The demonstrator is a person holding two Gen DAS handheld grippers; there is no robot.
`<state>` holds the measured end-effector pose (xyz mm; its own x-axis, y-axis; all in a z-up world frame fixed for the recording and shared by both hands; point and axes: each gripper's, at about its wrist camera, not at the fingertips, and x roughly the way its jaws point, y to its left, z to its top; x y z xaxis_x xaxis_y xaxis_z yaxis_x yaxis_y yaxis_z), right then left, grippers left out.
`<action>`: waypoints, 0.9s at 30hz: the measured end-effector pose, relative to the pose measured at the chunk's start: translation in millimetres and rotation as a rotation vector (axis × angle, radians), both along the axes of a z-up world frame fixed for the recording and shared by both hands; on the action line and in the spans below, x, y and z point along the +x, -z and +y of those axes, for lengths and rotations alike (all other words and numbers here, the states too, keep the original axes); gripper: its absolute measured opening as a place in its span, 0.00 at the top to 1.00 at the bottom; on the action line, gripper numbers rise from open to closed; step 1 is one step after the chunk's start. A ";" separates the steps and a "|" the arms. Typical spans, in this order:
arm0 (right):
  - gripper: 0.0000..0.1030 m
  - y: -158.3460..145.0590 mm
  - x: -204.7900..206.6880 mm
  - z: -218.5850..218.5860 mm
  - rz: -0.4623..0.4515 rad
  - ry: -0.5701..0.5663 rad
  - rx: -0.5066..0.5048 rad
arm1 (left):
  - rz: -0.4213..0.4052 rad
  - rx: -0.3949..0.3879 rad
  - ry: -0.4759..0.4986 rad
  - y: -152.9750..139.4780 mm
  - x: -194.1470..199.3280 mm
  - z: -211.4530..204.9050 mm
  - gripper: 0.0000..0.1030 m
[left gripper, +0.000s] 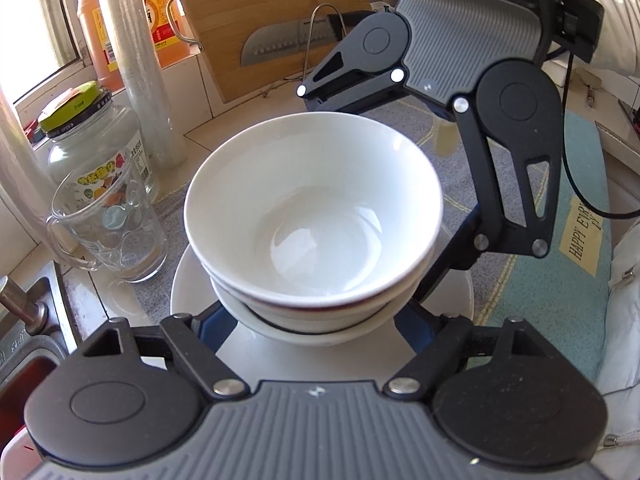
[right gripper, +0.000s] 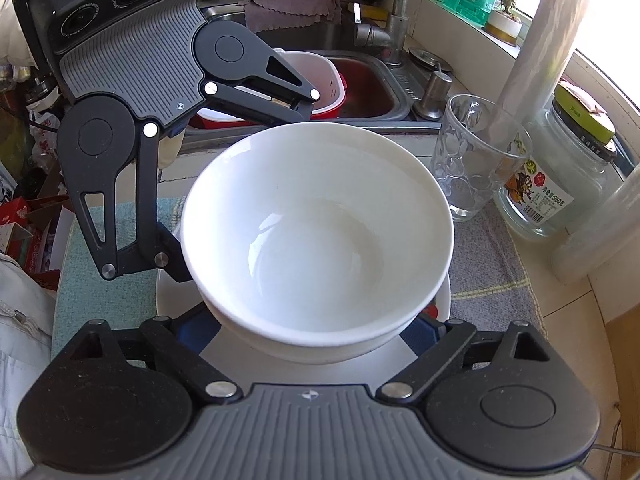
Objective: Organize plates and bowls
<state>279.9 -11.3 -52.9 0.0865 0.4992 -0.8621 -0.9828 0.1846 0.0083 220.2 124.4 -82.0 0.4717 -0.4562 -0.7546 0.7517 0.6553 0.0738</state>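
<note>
A stack of white bowls [left gripper: 312, 208] [right gripper: 316, 232] stands on a white plate [left gripper: 188, 284] [right gripper: 442, 300], which lies on a grey and teal mat [left gripper: 560, 280]. My two grippers face each other across the stack. The left gripper [left gripper: 316, 316] [right gripper: 244, 184] has its blue pads [left gripper: 218, 320] against the lower bowl's sides, and its fingertips are hidden under the rim. The right gripper [right gripper: 312, 324] [left gripper: 372, 196] straddles the stack with its jaws wide. Its blue pads [right gripper: 198, 328] stand a little off the bowl.
A clear glass mug [left gripper: 116, 220] [right gripper: 472, 160], a green-lidded jar [left gripper: 92, 140] [right gripper: 560, 184] and an upright film roll [left gripper: 140, 80] [right gripper: 536, 64] crowd one side. A sink [right gripper: 372, 84] with a red basin [right gripper: 332, 100] lies beyond. A cutting board [left gripper: 260, 20] and a knife [left gripper: 288, 44] lean at the wall.
</note>
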 end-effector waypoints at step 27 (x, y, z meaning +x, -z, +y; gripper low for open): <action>0.00 -41.2 -81.9 -84.4 -0.061 1.048 0.040 | -0.097 -0.194 -0.809 -48.9 -101.8 -9.1 0.01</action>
